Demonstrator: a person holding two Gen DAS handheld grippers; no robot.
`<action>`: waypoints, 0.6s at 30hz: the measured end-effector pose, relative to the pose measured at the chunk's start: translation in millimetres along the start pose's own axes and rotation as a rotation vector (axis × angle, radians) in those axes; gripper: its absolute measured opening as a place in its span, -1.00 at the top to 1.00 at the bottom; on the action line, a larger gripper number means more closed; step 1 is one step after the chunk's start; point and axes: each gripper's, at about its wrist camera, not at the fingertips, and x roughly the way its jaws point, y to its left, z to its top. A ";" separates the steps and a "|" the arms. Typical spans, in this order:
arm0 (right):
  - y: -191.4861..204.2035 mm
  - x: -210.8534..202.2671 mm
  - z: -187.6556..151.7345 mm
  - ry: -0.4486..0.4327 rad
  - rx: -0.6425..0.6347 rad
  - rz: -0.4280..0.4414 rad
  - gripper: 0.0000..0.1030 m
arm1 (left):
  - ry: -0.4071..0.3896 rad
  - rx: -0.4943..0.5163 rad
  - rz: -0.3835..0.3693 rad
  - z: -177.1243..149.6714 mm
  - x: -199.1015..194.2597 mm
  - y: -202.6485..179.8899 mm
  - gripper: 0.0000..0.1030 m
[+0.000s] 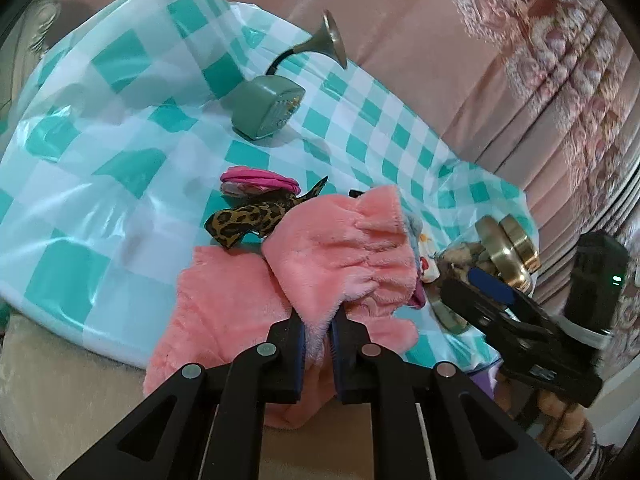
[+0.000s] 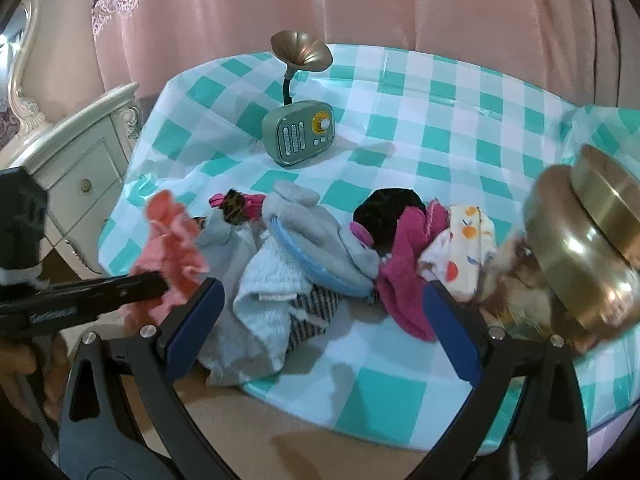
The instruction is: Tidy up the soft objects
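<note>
My left gripper (image 1: 318, 320) is shut on a fluffy pink cloth (image 1: 340, 252) and holds it at the near edge of the checked table; the cloth also shows in the right wrist view (image 2: 172, 240). A leopard-print scrunchie (image 1: 248, 220) and a magenta scrunchie (image 1: 256, 180) lie behind it. My right gripper (image 2: 320, 308) is open and empty in front of a pile of soft things: a grey plush (image 2: 316, 232), a white towel (image 2: 268, 292), a magenta cloth (image 2: 404, 280), a black item (image 2: 388, 204) and a fruit-print cloth (image 2: 464, 252).
A green radio with a brass horn (image 2: 300, 136) stands mid-table on the teal checked cloth (image 2: 440, 140). A glass jar with a gold lid (image 2: 592, 248) is at the right. Pink curtains hang behind. A white nightstand (image 2: 76, 168) stands to the left.
</note>
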 end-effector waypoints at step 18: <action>3.5 76.4 26.1 0.109 -0.025 -0.017 -0.20 | -0.058 -0.117 -0.051 -9.7 -17.9 16.4 0.78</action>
